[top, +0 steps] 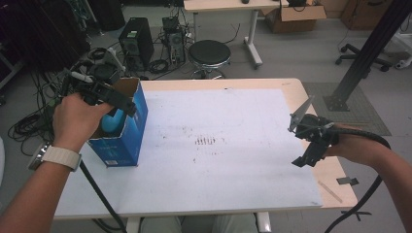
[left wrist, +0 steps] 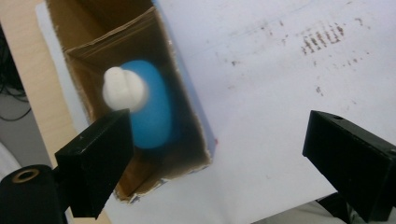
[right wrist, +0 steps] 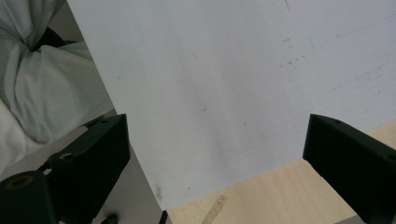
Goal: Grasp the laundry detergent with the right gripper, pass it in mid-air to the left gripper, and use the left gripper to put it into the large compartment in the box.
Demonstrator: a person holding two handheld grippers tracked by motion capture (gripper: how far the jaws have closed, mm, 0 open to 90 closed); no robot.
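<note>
My left forearm and hand (top: 75, 119) come in low at the near edge, holding the left tongs (left wrist: 219, 158) above the open mouth of the blue carton (top: 127, 131). Jaws spread wide, nothing between them.

Carton stands on the left part of the white sheet (top: 218, 160) covering the counter (top: 296, 90); its flaps are open and the brown inside shows. Inside sits a blue bottle (left wrist: 152, 109) with a white cap (left wrist: 122, 88), cap toward the opening, leaning against one wall.

Right tongs (top: 311, 145) held off at the right edge of the sheet, well apart from the carton; jaws wide, empty.

Judgement on handling: bottle looks like smooth rounded plastic, probably light, likely slippery on the body. The cap or the neck below it seems the better hold, being narrower and nearest the opening. Carton is thin card, light, and may tip or slide if the bottle drags on the wall; bracing it with the right tongs could help.
</note>
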